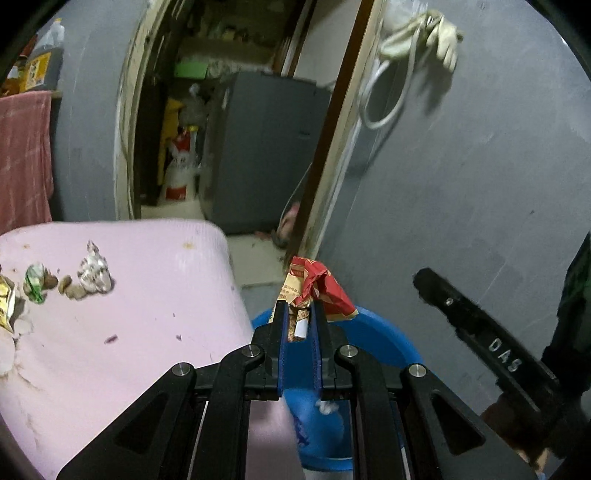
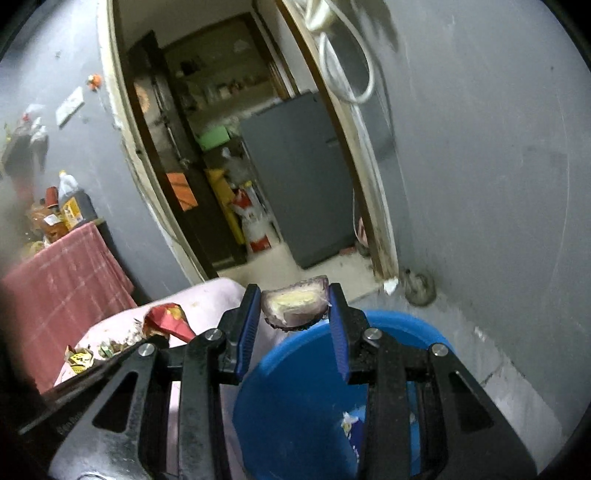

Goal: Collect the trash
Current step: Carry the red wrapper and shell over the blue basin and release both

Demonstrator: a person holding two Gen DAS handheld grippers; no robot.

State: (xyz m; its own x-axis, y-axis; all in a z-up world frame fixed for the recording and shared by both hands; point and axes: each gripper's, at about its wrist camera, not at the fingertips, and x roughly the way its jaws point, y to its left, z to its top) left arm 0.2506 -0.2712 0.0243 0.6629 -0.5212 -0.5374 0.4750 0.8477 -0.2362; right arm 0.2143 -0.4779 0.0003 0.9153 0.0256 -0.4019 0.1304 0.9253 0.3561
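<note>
My left gripper [image 1: 300, 308] is shut on a crumpled red and gold wrapper [image 1: 318, 286], held above the blue bin [image 1: 380, 341]. The same wrapper shows in the right wrist view [image 2: 168, 319] over the pink table. My right gripper [image 2: 293, 295] is shut on a purple-edged food scrap with a yellow middle [image 2: 295, 304], just above the blue bin's [image 2: 295, 398] rim. The bin holds a few scraps [image 2: 349, 424]. More trash lies on the pink table [image 1: 147, 314]: a silver wrapper [image 1: 95, 271], a green wrapper [image 1: 34, 282], a gold wrapper [image 1: 6, 306].
A grey wall [image 1: 461, 184] is to the right. An open doorway leads to a grey fridge [image 1: 266, 155] and a red and white cylinder [image 1: 181, 170]. A red cloth [image 2: 62, 280] covers a stand with bottles at left. White cable and glove hang on the wall [image 1: 424, 33].
</note>
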